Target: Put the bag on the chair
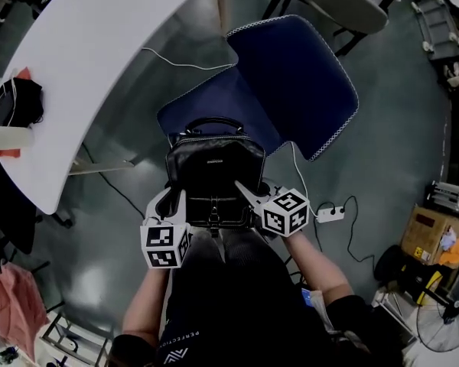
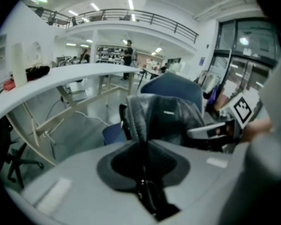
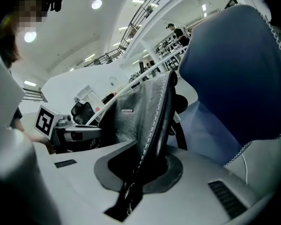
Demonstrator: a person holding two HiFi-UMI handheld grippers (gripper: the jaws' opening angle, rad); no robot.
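Note:
A black leather bag (image 1: 214,167) with a top handle hangs between my two grippers, just in front of the blue chair (image 1: 291,82) and over the near edge of its seat. My left gripper (image 1: 173,202) is shut on the bag's left side edge (image 2: 139,125). My right gripper (image 1: 249,196) is shut on the bag's right side seam (image 3: 154,121). In each gripper view the bag's edge runs down into the slot between the jaws. The blue chair back (image 3: 234,64) fills the right of the right gripper view. Whether the bag's bottom touches the seat is hidden.
A curved white table (image 1: 92,60) stands at the left with a dark bundle (image 1: 15,102) on it. A white cable and power strip (image 1: 330,213) lie on the grey floor right of the chair. A cardboard box (image 1: 427,235) and a fan (image 1: 444,323) stand at the right.

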